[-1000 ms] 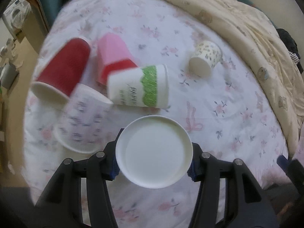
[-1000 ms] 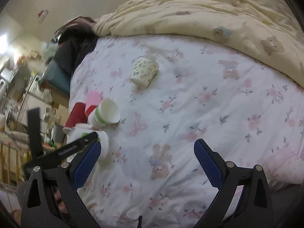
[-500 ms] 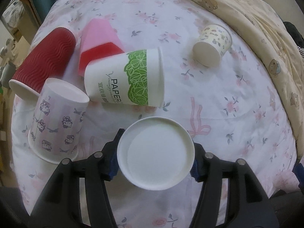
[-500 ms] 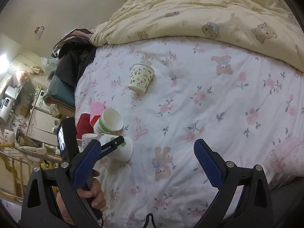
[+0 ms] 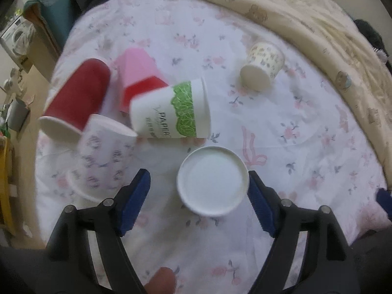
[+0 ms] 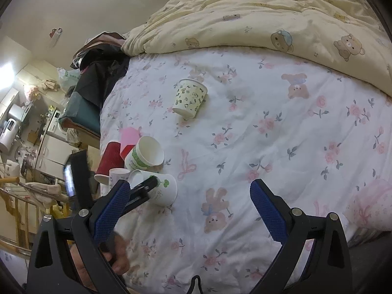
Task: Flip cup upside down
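A white paper cup (image 5: 212, 180) stands upside down on the flowered bedsheet, its round base facing me, between the blue pads of my left gripper (image 5: 198, 197). The jaws stand wide, with a clear gap on the left side of the cup. In the right wrist view the same cup (image 6: 163, 190) shows green print, and a left gripper finger (image 6: 142, 189) crosses in front of it. My right gripper (image 6: 189, 208) is open and empty above the sheet, to the right of the cups.
A green-banded paper cup (image 5: 171, 110) lies on its side just beyond. A red cup (image 5: 76, 98), a pink cup (image 5: 138, 73) and a printed cup (image 5: 104, 154) crowd the left. A small dotted cup (image 5: 262, 66) lies far right. A yellow quilt (image 6: 269, 12) bounds the back.
My left gripper has opened and let go of the white cup, which now stands base-up on the sheet. The left gripper has drawn back slightly. The right gripper has stayed open.
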The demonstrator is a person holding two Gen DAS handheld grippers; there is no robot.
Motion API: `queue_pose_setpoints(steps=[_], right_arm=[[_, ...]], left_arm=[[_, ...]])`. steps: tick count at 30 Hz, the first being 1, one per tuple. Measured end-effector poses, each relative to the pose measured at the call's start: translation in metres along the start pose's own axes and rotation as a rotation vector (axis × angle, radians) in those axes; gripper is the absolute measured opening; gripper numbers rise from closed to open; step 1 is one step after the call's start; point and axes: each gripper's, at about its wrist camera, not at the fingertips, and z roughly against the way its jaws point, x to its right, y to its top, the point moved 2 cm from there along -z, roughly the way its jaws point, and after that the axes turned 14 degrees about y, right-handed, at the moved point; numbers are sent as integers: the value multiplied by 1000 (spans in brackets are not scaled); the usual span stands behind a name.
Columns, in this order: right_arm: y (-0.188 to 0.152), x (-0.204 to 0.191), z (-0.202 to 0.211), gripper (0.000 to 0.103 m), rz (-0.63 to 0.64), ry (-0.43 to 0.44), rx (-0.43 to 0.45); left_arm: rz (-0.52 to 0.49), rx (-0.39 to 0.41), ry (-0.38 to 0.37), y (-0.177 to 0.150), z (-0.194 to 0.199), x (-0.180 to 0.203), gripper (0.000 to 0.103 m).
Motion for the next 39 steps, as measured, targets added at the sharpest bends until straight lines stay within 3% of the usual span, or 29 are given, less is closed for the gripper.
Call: queue_pose_setpoints(steps=[3,5,8,11,13,19,23,26,31,39], right_arm=[[-1,-6,-2,100,26,1,-4],[-3,-18,-3,100,102,-6,-1],[-9,-39,-2,100,206,-10,19],[-17,-51,0,100,266,-19,27],[-23,-57,0,100,294,-15,27],[-54,-81,0,100,424,-61,37],[-74,-86,-7,100,458,-105,31],[-84,-81,-13,100,445,-137,44],[-85,-88,-21,100,509,-172,53],[-77,-80,-20,100,443,-148,61]], left_arm=[[7,53,-3,-2,28,-16,81],[17,102,-23,-6,51,-31,87],[27,193,-15,-14,83,-54,87],[57,271,3,-27,107,-79,98],[87,295,-6,-38,117,-94,101],[146,286,-18,-72,123,-118,102],[121,366,31,-91,120,-113,102],[119,368,30,-93,114,-110,102],[141,329,33,-91,102,-109,102],[144,300,12,-92,98,-107,102]])
